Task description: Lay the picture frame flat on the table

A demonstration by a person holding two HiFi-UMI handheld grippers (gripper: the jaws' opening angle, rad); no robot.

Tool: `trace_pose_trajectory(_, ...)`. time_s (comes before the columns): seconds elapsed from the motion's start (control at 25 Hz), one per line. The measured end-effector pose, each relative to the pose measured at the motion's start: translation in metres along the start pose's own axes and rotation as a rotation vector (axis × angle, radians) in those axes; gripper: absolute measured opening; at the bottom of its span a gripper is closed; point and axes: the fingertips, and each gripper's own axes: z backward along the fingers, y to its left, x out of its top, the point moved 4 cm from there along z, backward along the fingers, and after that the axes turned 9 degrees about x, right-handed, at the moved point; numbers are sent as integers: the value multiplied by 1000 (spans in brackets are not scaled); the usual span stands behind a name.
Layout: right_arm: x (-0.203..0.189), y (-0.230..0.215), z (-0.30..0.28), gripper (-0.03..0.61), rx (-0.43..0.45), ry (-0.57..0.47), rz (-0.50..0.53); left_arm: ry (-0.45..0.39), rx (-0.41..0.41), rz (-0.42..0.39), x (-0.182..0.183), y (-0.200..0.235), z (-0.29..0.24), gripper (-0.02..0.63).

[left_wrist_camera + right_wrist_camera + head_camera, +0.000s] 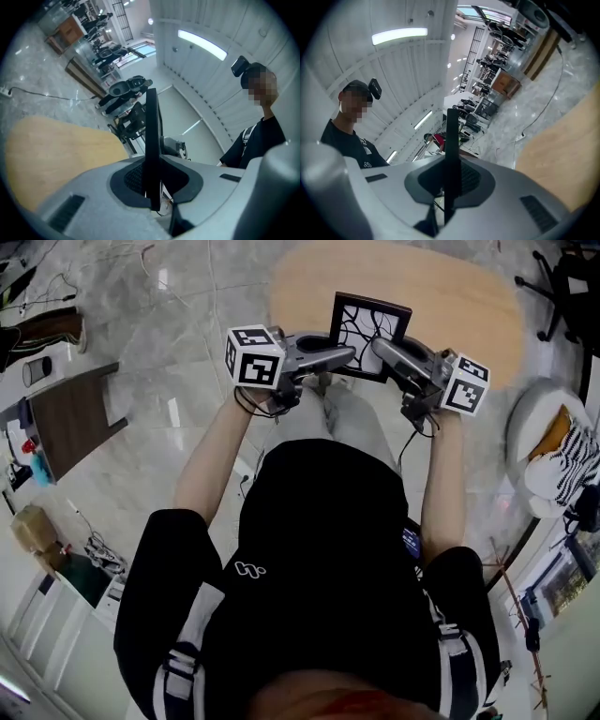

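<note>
The picture frame (pixel 368 324) is black-rimmed, with a white picture crossed by black lines. It is held over the near edge of the light wooden table (pixel 450 296), its face turned up toward the head camera. My left gripper (pixel 342 354) is shut on its left side, my right gripper (pixel 380 348) on its right side. In the left gripper view the frame (pixel 152 136) appears edge-on as a thin dark bar between the pads of the left gripper (pixel 152 180). The right gripper view shows the same: frame edge (pixel 452 140) clamped in the right gripper (pixel 451 180). Whether the frame touches the table is hidden.
The oval table (pixel 56 150) stretches away behind the frame. An office chair (pixel 562 277) stands at the far right. A white round seat with a striped cloth (pixel 553 456) is on the right, a brown low cabinet (pixel 70 418) on the left, over grey marble floor.
</note>
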Motion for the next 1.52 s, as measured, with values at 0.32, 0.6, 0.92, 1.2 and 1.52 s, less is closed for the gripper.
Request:
trace_pose_trajectory(0.32,-59,-155,-17,38,-141,-25,-217,47,43,230,-56,154,-9,46)
trace_pose_trajectory(0.6,-111,-238,-9,38,-215,-33,-315,93,98,313,-109,233,-25,65)
trace_pose_trajectory(0.92,-142,-300,-9,36,-235,-3,-363,96,167,324,-143,299,-29,111)
trace_pose_trajectory(1.2,-138,-363,-7,31,-357,15,-370,10,369,355,-150,359,11,138)
trace_pose_trajectory(1.52,-154,-398,-3,31,-513,91,-392,9,433,320,-162,341,-1,78)
